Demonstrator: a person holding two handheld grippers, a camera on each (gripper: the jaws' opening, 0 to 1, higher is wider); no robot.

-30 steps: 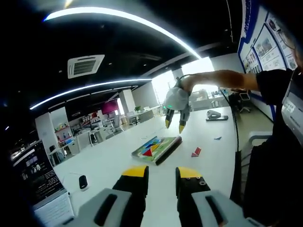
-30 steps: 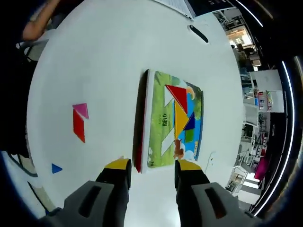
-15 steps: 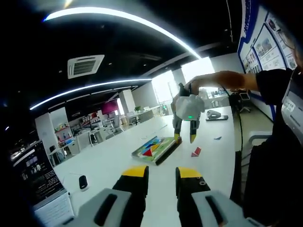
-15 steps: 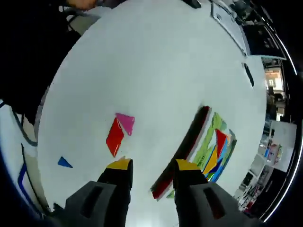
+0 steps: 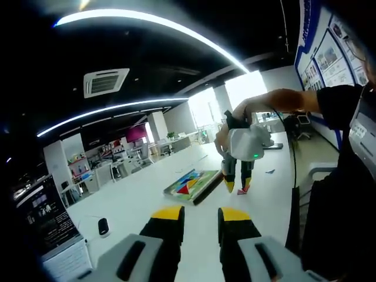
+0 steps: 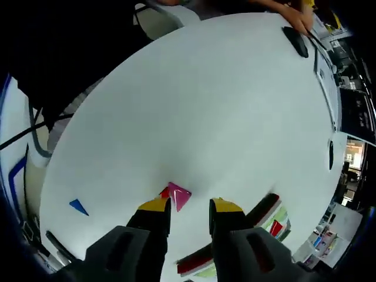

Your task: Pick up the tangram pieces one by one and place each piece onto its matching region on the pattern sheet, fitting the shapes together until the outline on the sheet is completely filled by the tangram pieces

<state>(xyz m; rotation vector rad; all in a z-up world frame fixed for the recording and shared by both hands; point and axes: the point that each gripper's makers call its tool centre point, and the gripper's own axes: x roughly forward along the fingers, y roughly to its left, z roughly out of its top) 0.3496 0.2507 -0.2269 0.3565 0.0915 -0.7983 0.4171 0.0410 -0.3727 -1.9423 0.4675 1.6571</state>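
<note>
In the right gripper view my right gripper [image 6: 191, 205] hangs open just above the white table [image 6: 194, 100]. A pink triangle [image 6: 178, 194] lies between its yellow tips, and a red piece [image 6: 164, 192] peeks out beside the left tip. A small blue triangle [image 6: 77, 205] lies further left. The pattern board [image 6: 261, 207] with several coloured pieces is at the lower right. In the left gripper view my left gripper [image 5: 201, 214] is open and holds nothing. The right gripper [image 5: 237, 188] points down beside the board [image 5: 194, 183], held by a person's hand.
A black mouse [image 5: 103, 226] lies on the table at the left, near a printed sheet. Another dark mouse [image 6: 295, 41] and a person's hand [image 6: 299, 20] are at the table's far side. A chair [image 6: 158, 14] stands past the table edge.
My right gripper has swung away from the board and dropped down over the loose pink and red pieces. The pink triangle now sits between its tips. The left gripper has stayed still.
</note>
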